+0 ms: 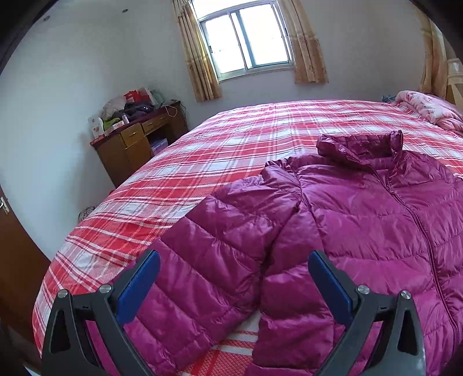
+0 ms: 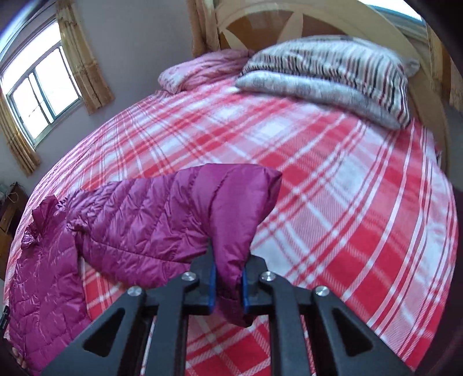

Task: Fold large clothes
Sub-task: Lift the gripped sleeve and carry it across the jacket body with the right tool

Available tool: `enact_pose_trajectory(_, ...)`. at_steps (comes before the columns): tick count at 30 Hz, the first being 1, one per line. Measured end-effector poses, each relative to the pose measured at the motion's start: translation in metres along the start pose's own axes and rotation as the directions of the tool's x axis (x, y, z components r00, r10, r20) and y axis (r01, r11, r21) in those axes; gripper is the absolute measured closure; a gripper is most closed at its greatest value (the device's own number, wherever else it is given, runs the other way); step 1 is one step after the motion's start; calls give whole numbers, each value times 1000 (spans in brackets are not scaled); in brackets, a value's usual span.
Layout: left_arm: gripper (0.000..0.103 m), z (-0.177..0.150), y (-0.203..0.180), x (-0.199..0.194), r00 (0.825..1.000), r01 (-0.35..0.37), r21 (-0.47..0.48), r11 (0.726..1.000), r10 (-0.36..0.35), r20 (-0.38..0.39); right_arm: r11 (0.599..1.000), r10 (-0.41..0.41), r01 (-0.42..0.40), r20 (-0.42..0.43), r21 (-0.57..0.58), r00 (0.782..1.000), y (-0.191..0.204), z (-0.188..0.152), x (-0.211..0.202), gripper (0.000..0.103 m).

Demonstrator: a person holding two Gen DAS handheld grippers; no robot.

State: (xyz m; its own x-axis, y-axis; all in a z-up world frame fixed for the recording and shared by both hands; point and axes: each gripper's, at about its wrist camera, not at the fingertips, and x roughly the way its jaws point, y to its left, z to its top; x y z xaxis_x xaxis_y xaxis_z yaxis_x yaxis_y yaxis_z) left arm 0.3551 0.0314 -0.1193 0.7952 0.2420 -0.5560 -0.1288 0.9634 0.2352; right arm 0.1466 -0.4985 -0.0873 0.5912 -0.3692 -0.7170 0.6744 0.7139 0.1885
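One magenta quilted puffer jacket (image 1: 361, 217) lies front-up on the bed (image 1: 202, 150), covering the near part of the red-and-white plaid cover, hem toward the near edge. Shiny fabric, horizontal stitched baffles, zipper closed down the middle, collar (image 1: 358, 144) bunched and standing up at the far end. Near-side sleeve (image 1: 220, 245) lies flat beside the body, angled out toward the near edge of the bed, a strip of plaid showing between sleeve and body.

Left gripper (image 1: 234, 277) hovers above that sleeve, blue pads wide apart, nothing between them, not touching the fabric.

Right gripper (image 2: 228, 277) is clamped on the other sleeve (image 2: 173, 219) near its cuff; blue pads press the fabric from both sides. That sleeve is lifted off the cover and folds over the top of the fingers, the rest trailing back to the jacket body at the left of the right wrist view.

Striped grey pillow (image 2: 332, 75) and pink quilt (image 2: 202, 69) sit at the head edge by the wooden headboard (image 2: 260, 20). Window (image 1: 246, 40) with tan curtains beyond the far edge; cluttered wooden desk (image 1: 139, 138) beside the bed.
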Motion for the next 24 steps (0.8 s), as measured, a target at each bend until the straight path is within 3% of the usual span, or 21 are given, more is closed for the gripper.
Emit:
enact_pose_trajectory(9,1,9,-3,10,1000,5,30,1000,-5,-9,985,57,-30,160,-167,986,75,29,-39,89)
enact_pose_trajectory(15,1,11,-8,12,1000,26,47,999,-25,-16,946,149,-70,230,-318,962,141,27,-61,89)
enact_pose_trajectory(24,1,8,-10,19,999,41,52,998,-39,-35,865,251,-107,238,-491,938,212,9,-71,89)
